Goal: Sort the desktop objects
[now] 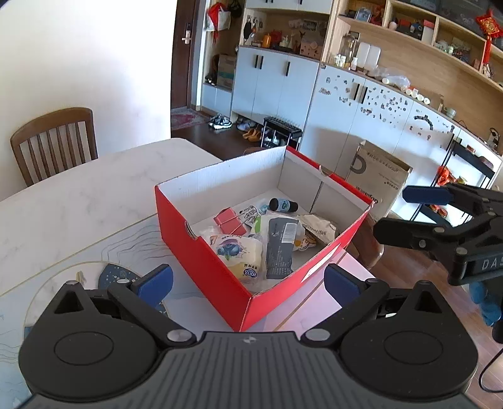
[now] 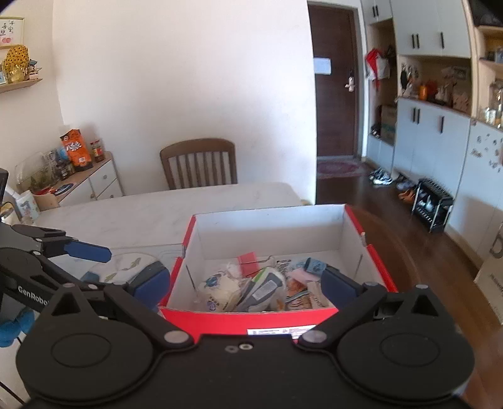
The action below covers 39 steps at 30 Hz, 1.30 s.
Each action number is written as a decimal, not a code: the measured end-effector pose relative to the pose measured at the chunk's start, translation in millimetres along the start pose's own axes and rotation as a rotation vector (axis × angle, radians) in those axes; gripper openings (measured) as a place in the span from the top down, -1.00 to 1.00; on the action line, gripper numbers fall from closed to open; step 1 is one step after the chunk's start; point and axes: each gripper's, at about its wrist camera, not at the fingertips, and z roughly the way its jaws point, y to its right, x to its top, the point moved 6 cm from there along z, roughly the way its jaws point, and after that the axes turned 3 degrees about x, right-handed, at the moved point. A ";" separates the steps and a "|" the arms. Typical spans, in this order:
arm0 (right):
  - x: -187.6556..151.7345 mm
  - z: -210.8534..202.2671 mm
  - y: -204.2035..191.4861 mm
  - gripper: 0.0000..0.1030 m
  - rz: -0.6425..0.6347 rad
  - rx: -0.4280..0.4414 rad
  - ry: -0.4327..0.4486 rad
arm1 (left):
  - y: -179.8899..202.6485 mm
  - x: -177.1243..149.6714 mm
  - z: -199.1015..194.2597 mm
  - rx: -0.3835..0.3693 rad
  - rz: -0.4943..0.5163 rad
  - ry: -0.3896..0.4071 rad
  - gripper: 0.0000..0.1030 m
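Red box [image 1: 220, 277] at table [image 1: 78, 201] edge, both grippers spread wide, holding nothing

red box [image 1: 201, 248], white inside – white marble-veined table [image 1: 78, 195], blue-padded fingers [image 1: 155, 283].

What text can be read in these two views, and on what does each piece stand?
"DAS", cut off at the frame edge: right gripper body.
"GenRobo", cut off: left gripper body.
"USHI", partly hidden: white packet in the red box.
"kong", upside down: tissue pack.
Barcode pouch, cardboard box, orange carton, wall frame: print too small to read.
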 end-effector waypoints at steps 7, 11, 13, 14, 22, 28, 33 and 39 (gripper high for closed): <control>-10.0 -10.3 -2.1 -0.99 0.019 -0.028 0.026 | 4.4 -2.9 -4.9 -0.010 0.009 0.013 -0.99; -12.8 -12.9 -4.2 -0.99 0.030 -0.032 0.030 | 7.8 -5.4 -7.2 -0.015 0.021 0.014 -0.99; -13.6 -14.3 -4.1 -0.99 0.034 -0.034 0.033 | 10.2 -6.2 -8.6 -0.014 0.040 0.017 -0.99; -14.1 -14.8 -4.2 -0.99 0.037 -0.035 0.031 | 11.3 -6.5 -9.0 -0.013 0.047 0.018 -0.99; -15.2 -15.7 -3.9 -0.99 0.051 -0.041 0.033 | 13.5 -9.0 -7.0 -0.004 0.070 0.017 -0.99; -16.5 -17.5 -5.3 -0.99 0.052 -0.044 0.032 | 16.7 -9.9 -6.4 0.005 0.100 0.023 -0.99; -18.2 -17.3 -8.2 -0.99 0.050 -0.047 0.028 | 18.3 -11.0 -6.4 -0.005 0.107 0.021 -0.99; -18.5 -18.3 -10.3 -0.99 0.054 -0.052 0.025 | 15.1 -11.0 -7.8 0.003 0.090 0.021 -0.99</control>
